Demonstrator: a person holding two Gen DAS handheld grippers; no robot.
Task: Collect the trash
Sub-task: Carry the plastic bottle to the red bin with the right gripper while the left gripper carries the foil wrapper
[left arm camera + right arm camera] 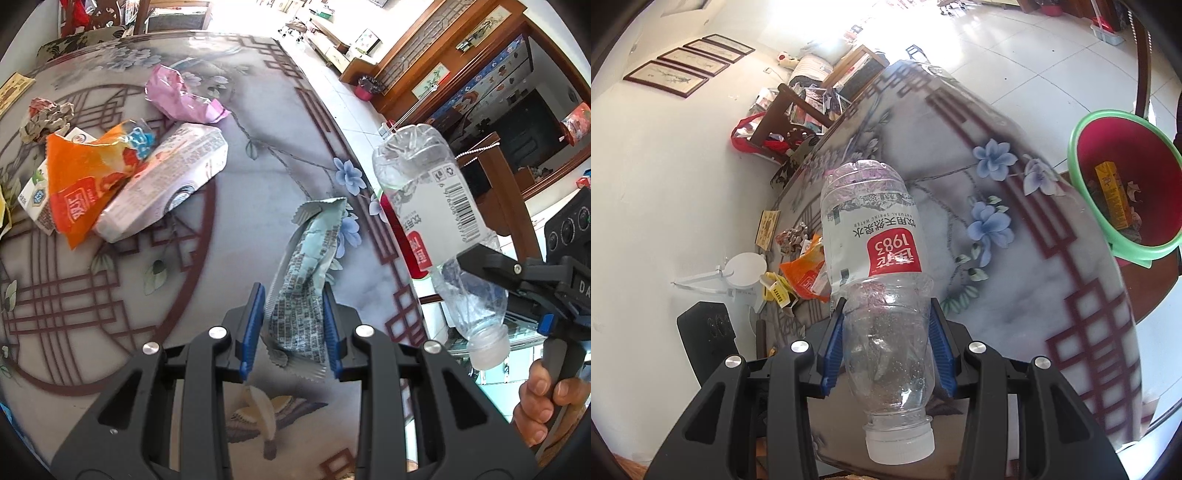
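Note:
My left gripper [293,317] is shut on a pale green snack wrapper [308,266], which sticks up between the blue pads above the patterned table [258,177]. My right gripper [888,339] is shut on an empty clear water bottle [875,258] with a red and white label, cap end toward the camera. In the left wrist view the same bottle [439,206] hangs beyond the table's right edge, held by the right gripper [476,262], with a person's hand [543,402] on its handle. A red bin with a green rim [1123,188] stands on the floor at the right, with trash inside.
On the table lie an orange wrapper [85,184], a white carton [166,184], a pink bag [181,96] and a crumpled paper ball [46,118]. Wooden cabinets [491,110] stand past the table. A chair with clutter [783,122] stands at the far end.

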